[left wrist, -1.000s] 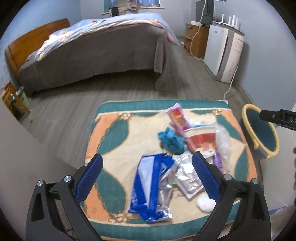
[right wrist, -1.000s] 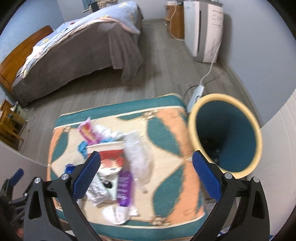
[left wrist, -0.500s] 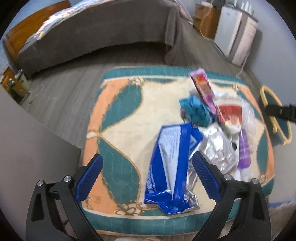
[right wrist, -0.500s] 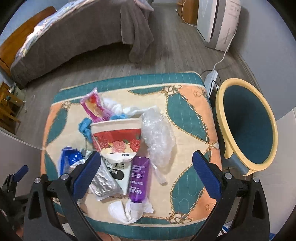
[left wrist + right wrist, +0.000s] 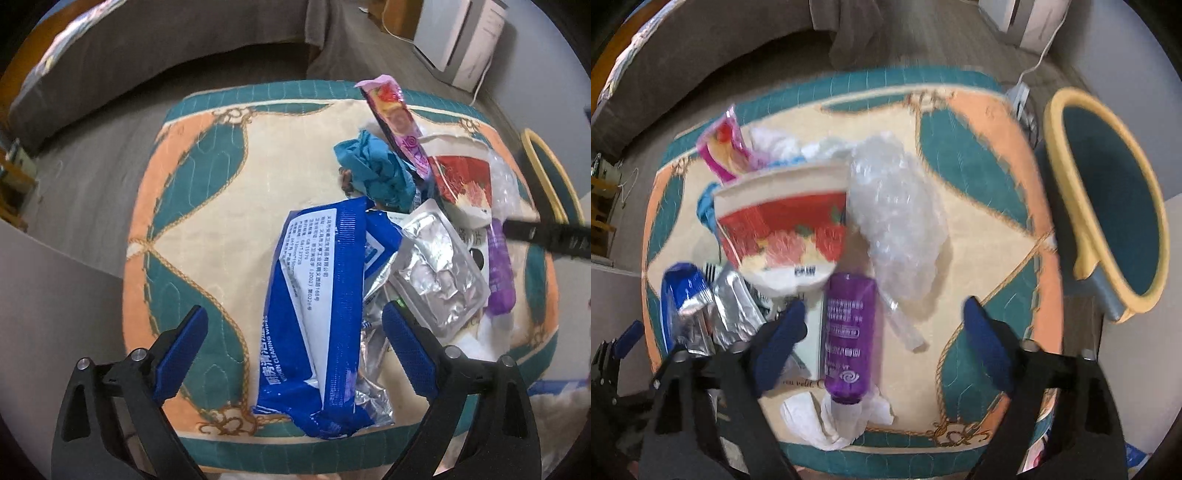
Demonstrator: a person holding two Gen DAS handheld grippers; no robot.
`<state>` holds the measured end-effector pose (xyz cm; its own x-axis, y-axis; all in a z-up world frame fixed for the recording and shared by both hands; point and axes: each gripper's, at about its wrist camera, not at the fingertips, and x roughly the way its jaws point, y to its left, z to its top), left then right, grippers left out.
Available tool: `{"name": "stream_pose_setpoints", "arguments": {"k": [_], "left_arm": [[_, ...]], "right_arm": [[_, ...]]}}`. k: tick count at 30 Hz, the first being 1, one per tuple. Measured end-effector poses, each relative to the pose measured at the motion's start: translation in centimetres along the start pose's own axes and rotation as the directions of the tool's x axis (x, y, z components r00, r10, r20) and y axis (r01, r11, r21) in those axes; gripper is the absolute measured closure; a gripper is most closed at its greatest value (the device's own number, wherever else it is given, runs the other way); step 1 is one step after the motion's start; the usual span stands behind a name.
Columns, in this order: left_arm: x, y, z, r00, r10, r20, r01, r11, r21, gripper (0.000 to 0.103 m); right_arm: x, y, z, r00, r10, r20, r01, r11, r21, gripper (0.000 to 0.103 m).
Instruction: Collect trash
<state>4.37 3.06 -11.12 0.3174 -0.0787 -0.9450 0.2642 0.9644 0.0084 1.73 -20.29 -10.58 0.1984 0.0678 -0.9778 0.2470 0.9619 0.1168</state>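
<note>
Trash lies heaped on a patterned cushion. In the left wrist view my open left gripper hovers over a blue wipes pack, beside a silver foil pouch, a crumpled teal wrapper, a pink snack wrapper and a red paper bowl. In the right wrist view my open right gripper hovers over a purple bottle, with the red bowl, clear bubble wrap and white tissue around it. Both grippers are empty.
A teal bin with a yellow rim stands on the floor right of the cushion. A bed with a grey cover lies beyond. A white appliance stands at the far right wall.
Both grippers have moved down and closer to the trash pile. The left one now hangs over the blue pack, the right one over the purple bottle. Both stay open.
</note>
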Motion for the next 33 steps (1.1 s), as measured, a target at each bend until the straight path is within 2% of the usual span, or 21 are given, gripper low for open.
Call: {"name": "stream_pose_setpoints", "arguments": {"k": [2, 3, 5, 7, 13, 16, 19, 22, 28, 33], "left_arm": [[0.3, 0.0, 0.0, 1.000, -0.012, -0.015, 0.012, 1.000, -0.006, 0.011], [0.4, 0.0, 0.0, 1.000, -0.017, -0.019, 0.017, 1.000, -0.004, 0.012], [0.7, -0.3, 0.1, 0.998, -0.043, -0.036, 0.043, 0.999, 0.003, 0.027], [1.1, -0.8, 0.0, 0.996, -0.066, -0.053, 0.067, 0.998, 0.010, 0.032], [1.4, -2.3, -0.5, 0.998, -0.034, -0.056, 0.039, 0.996, 0.086, 0.038], [1.2, -2.5, -0.6, 0.998, -0.034, -0.053, 0.039, 0.995, 0.091, 0.044], [0.9, -2.6, -0.5, 0.999, -0.018, -0.043, 0.023, 0.994, 0.109, 0.052], [-0.2, -2.5, -0.3, 1.000, -0.014, -0.004, 0.014, 0.994, 0.111, 0.053], [-2.8, -2.5, 0.0, 0.997, -0.018, 0.073, 0.011, 0.996, 0.090, 0.053], [-5.1, -2.8, 0.7, 0.988, -0.034, 0.152, 0.024, 0.997, 0.070, 0.053]], "right_arm": [[0.5, 0.3, -0.2, 0.999, 0.029, -0.030, -0.029, 1.000, -0.010, 0.045], [0.7, 0.5, -0.3, 0.999, 0.032, -0.037, -0.033, 0.999, -0.022, 0.046], [1.0, 1.0, -0.5, 0.998, 0.028, -0.048, -0.029, 0.999, -0.039, 0.050], [1.7, 1.3, -0.8, 0.997, 0.029, -0.073, -0.031, 0.999, -0.037, 0.058], [2.3, 1.4, -0.7, 0.996, 0.044, -0.074, -0.045, 0.999, -0.020, 0.059], [2.3, 0.9, -0.7, 0.991, 0.101, -0.089, -0.101, 0.995, 0.008, 0.070], [2.2, 0.5, -0.4, 0.992, 0.098, -0.085, -0.098, 0.995, 0.003, 0.071], [1.5, 0.4, -0.4, 0.992, 0.101, -0.076, -0.101, 0.995, 0.002, 0.071], [-2.4, -0.1, -0.6, 0.994, 0.112, 0.000, -0.112, 0.994, -0.006, 0.072], [-5.9, -1.0, -0.4, 0.989, 0.103, 0.103, -0.100, 0.994, -0.036, 0.072]]}}
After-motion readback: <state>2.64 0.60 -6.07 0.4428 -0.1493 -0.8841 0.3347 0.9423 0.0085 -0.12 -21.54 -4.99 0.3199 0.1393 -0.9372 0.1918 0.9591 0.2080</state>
